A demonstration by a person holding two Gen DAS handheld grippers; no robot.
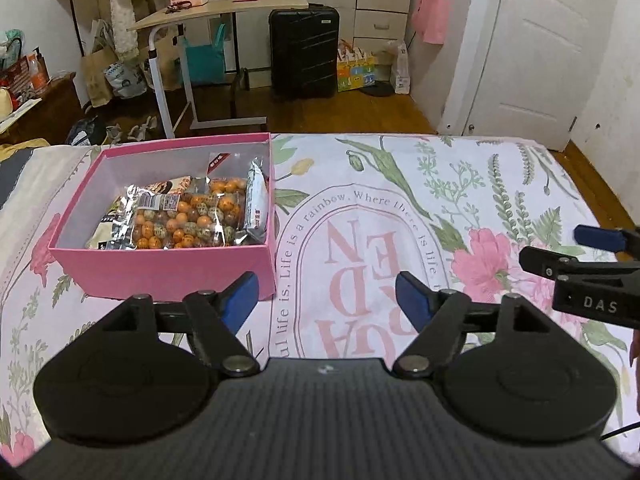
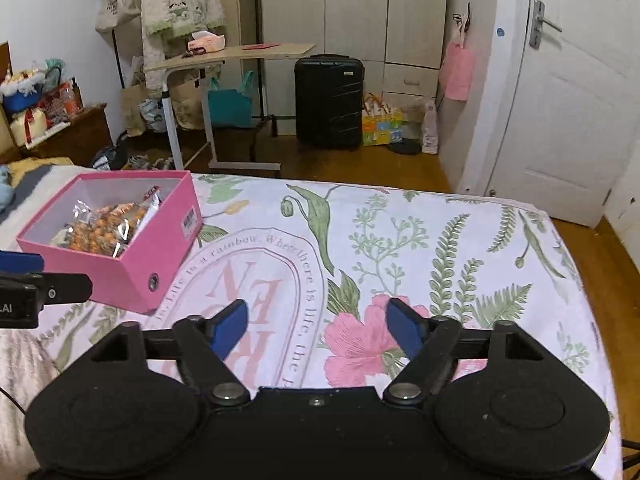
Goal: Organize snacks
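A pink box stands on the floral bedsheet, and it also shows in the right wrist view. Inside lie several snack packets, with a clear bag of orange and speckled balls on top and a silver packet upright at the right wall. My left gripper is open and empty, just in front of the box's right corner. My right gripper is open and empty over the sheet to the right of the box. It also shows at the right edge of the left wrist view.
Beyond the bed's far edge are a wheeled side table, a black suitcase, bags on the wooden floor and a white door. A dark wooden nightstand stands at the left.
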